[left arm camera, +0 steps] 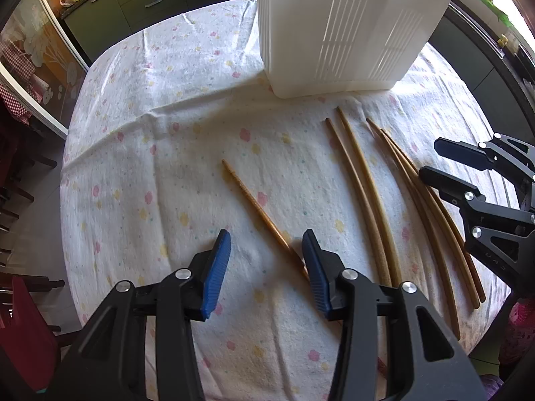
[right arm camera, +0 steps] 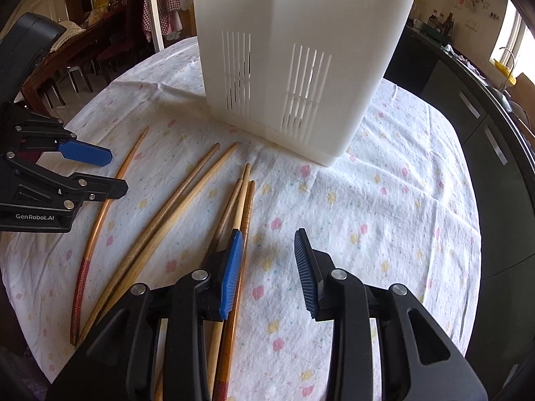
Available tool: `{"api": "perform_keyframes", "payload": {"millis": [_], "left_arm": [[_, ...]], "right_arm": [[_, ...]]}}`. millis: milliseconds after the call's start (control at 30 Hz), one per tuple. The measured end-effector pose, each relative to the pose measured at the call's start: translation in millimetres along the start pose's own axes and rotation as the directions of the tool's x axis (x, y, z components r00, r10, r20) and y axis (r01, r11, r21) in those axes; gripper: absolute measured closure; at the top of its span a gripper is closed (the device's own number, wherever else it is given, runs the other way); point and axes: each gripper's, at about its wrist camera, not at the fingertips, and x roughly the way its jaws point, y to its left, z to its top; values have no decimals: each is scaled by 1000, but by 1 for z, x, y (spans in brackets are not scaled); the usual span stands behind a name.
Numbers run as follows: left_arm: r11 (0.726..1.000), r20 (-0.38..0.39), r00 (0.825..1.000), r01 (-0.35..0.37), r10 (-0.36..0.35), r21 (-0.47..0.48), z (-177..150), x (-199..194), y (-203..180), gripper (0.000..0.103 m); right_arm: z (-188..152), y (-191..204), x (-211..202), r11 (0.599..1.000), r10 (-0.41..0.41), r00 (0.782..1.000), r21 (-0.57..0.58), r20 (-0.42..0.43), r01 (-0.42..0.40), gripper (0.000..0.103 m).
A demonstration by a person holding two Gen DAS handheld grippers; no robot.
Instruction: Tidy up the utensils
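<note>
- A white cotton tablecloth (left arm camera: 174, 107) with pastel flowers is covering the round table.
- Dark green drawer cabinets (left arm camera: 147, 3) are standing behind.
- Dark wooden chairs (right arm camera: 110, 56) are sitting beside a dining table.

6 wooden chopsticks (right arm camera: 187, 200) flat on floral cloth, white slotted holder (right arm camera: 301, 67) upright

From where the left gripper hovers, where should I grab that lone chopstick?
Grip the lone chopstick near mid-shaft, coming straight down, fingers straddling it across its width. It lies flat and apart from the other chopsticks, so both sides are free; the left gripper is open.
</note>
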Motion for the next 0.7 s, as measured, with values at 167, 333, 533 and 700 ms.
{"api": "perform_keyframes", "payload": {"millis": [167,333,533,700], "left_arm": [[1000,7,1000,2,-2,-3,0,0,1,57],[1000,10,1000,0,0,-2,0,0,1,56],[1000,8,1000,6,-6,3,1,0,0,60],[1000,12,1000,18,-18,16,1,-3,-6,77]], "right_arm": [[-7,4,0,996,-88,996,-23,-19,88,67],[-4,4,2,1000,-30,999,9,-22,30,67],[11,-4,12,998,57,997,35,-60,-55,77],[21,-13,15,992,108,988,79,-114,-100,96]]}}
